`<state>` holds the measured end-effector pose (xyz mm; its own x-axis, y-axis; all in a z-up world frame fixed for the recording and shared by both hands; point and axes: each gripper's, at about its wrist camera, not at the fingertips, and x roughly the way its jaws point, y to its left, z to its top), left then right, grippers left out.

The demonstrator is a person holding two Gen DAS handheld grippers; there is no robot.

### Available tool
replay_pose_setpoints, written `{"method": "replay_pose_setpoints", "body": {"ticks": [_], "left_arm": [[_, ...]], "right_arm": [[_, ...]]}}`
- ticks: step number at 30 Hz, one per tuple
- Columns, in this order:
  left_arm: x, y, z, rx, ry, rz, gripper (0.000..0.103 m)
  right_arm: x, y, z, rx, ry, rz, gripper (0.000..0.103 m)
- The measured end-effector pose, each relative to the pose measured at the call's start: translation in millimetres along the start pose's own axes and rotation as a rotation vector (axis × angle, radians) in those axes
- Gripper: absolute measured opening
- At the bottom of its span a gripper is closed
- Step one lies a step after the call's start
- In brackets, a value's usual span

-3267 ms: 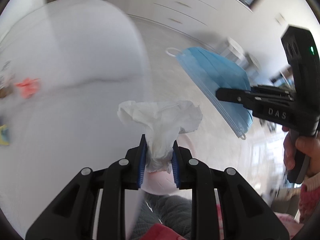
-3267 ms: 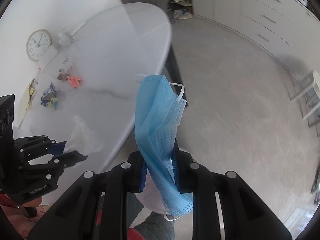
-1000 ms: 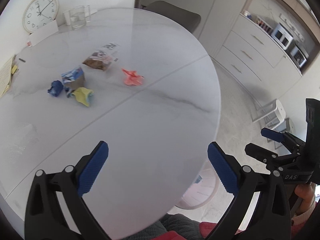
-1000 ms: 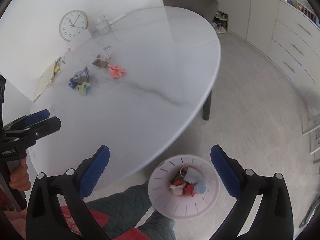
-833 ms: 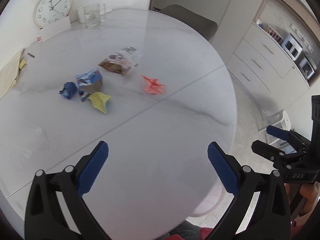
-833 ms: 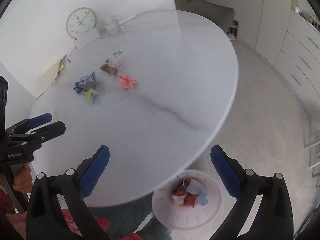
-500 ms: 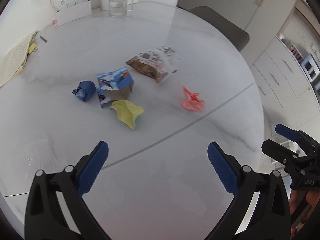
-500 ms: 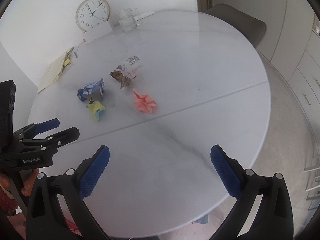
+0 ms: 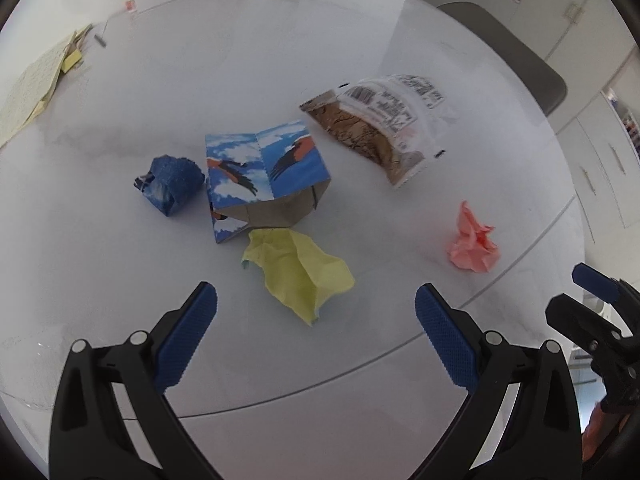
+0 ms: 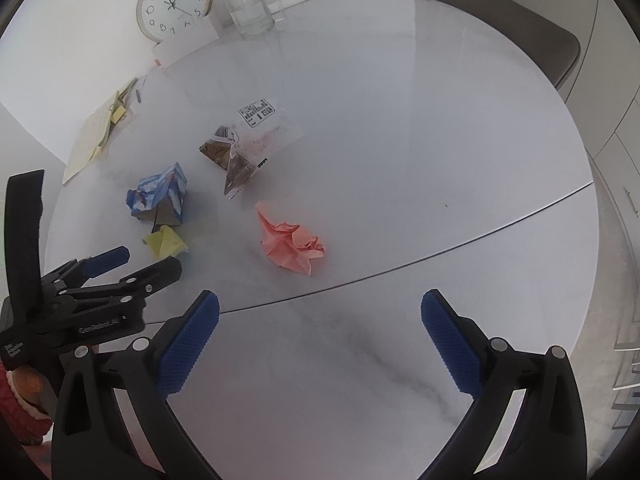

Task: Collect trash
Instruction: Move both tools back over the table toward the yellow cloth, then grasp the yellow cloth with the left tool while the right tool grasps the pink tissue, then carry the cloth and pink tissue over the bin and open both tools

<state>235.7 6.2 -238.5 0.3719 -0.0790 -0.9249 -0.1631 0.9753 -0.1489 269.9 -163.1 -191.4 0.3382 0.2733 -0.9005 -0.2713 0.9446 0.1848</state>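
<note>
Table (image 9: 120,288): yellow paper (image 9: 298,276) just ahead, between left tool (image 9: 316,322) fingers.

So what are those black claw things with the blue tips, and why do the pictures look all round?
They are grabbing tools that a person holds, one in each hand. Each has a wide-angle camera, so pictures bend. One picture looks along the left tool, the other along the right tool. Both are open and hold nothing. On the white round table lies trash: a yellow paper wad, a pink paper wad, a blue paper ball, a torn blue carton and a snack wrapper. A clock leans at the back.
</note>
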Motion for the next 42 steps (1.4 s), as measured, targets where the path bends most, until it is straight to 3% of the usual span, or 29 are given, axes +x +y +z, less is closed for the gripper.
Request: {"method": "replay_pose_setpoints", "body": {"ticks": [4,6,10,14,17,19,27,33,42], "left_arm": [[11,4,2,-0.048,0.017,0.037,0.095],[16,5,2,-0.054,0.029,0.045,0.082],[19,2,3,-0.050,0.025,0.065,0.069],[20,-3,9,-0.037,0.027,0.045,0.048],[18,-1,11,-0.031,0.028,0.034,0.045],[15,-2,11,-0.019,0.022,0.029,0.044],[0,2,13,-0.004,0.009,0.005,0.044],[-16,19,9,0.020,0.003,-0.008,0.044],[-31,-7,-5,0.136,-0.013,-0.042,0.044]], "right_arm": [[9,2,8,-0.027,0.010,-0.001,0.100],[13,2,12,-0.034,0.014,0.004,0.100],[18,3,18,-0.056,0.016,0.005,0.100],[22,4,23,-0.069,0.014,0.017,0.100],[26,7,26,-0.096,0.015,0.028,0.098],[32,11,28,-0.118,0.033,0.042,0.089],[64,29,35,-0.211,0.080,0.025,0.075],[71,37,34,-0.260,0.090,-0.005,0.045],[31,21,14,-0.179,0.029,-0.011,0.044]]}}
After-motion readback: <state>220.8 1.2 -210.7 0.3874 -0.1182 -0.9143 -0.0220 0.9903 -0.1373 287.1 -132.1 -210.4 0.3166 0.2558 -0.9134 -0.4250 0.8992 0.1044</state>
